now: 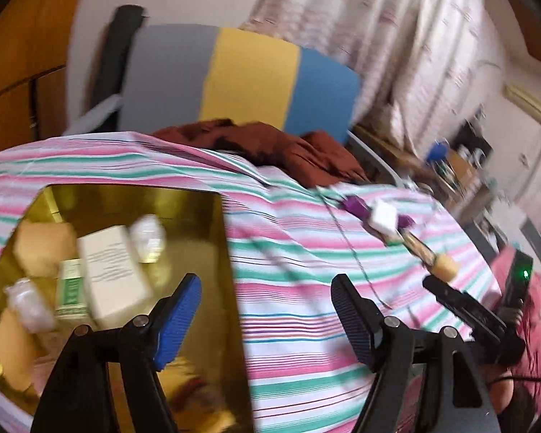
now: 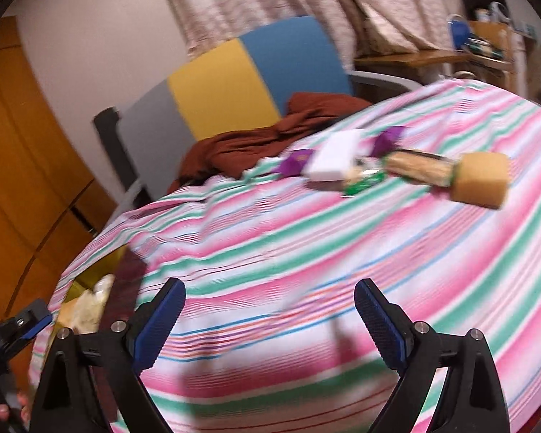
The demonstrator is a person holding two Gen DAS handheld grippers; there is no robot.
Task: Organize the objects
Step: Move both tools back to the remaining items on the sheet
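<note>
Yellow sponge (image 2: 481,179) lies well beyond right gripper (image 2: 270,324) (jaws wide, empty).

No legible text; boxes' print blurred

Gold tray (image 1: 212,238) with boxes and sponges — white box (image 2: 337,157), yellow sponge (image 2: 481,180) apart on striped cloth (image 2: 306,245)
</note>
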